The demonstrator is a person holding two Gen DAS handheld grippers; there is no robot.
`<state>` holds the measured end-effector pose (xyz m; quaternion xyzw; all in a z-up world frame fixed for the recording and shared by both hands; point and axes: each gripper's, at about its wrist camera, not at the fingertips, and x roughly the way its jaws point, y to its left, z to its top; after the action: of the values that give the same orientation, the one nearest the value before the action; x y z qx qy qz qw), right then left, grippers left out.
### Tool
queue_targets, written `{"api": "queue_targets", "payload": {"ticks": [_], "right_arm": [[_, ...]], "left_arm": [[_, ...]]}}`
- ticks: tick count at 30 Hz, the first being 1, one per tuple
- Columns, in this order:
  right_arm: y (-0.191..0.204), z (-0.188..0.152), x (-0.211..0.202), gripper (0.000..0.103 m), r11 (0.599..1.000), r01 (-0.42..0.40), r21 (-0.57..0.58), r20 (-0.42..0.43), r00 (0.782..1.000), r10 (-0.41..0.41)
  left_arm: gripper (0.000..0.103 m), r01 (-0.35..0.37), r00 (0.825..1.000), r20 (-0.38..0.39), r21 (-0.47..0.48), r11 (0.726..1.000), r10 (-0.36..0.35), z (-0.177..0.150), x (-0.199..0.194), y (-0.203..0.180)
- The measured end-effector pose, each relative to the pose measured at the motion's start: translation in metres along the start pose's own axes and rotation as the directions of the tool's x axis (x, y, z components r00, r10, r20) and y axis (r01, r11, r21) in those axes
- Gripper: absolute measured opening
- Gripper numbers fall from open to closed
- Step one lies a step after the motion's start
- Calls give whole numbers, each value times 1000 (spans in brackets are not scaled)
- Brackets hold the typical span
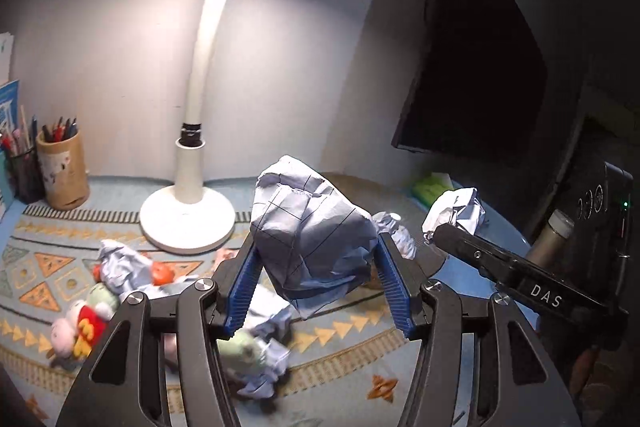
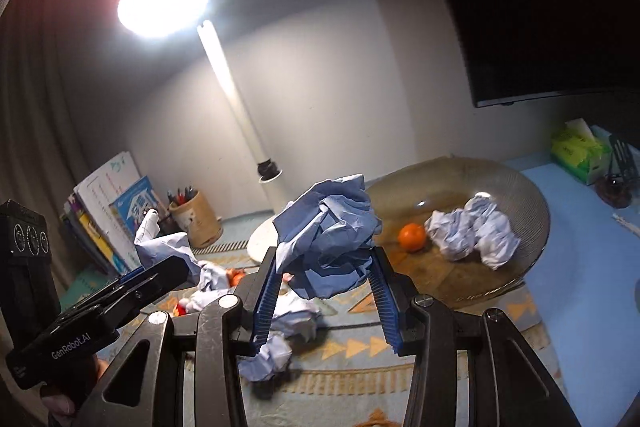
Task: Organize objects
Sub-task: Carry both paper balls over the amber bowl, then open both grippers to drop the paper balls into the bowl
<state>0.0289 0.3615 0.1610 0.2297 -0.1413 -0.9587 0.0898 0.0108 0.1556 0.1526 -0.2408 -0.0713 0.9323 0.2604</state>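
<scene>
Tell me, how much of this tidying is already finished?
Partly. Two paper balls already sit in the round bowl beside an orange. Right now the left claw holds a crumpled paper and the right claw holds another wad, both off the mat. More loose paper and small plush toys are still scattered there.

Both wrist views close above the patterned mat (image 1: 48, 259), angled downward toward the wall, sharing the lamp (image 1: 188, 211).
</scene>
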Motion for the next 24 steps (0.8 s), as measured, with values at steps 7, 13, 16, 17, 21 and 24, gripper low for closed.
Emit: {"api": "queue_targets", "payload": {"ticks": [7,13,16,17,21,24], "right_arm": [[-40,37,5,43,996,84,-1,42,996,-84],[-79,52,29,43,963,262,62,98,959,-267],[-101,50,45,43,964,244,103,53,967,-250],[-105,47,50,43,963,248,107,42,966,-254],[-118,35,61,43,958,257,124,53,963,-265],[-128,31,72,43,958,246,148,10,968,-250]], "left_arm": [[54,45,999,8,29,999,-46,20,55,-39],[54,91,996,-6,-124,988,-93,15,113,-40],[54,68,997,-33,-99,993,-72,4,135,-44],[54,57,997,-41,-79,995,-61,0,139,-46],[54,10,998,-64,-16,1000,-11,-10,151,-51],[54,1,998,-70,4,1000,-1,-12,155,-52]]}}
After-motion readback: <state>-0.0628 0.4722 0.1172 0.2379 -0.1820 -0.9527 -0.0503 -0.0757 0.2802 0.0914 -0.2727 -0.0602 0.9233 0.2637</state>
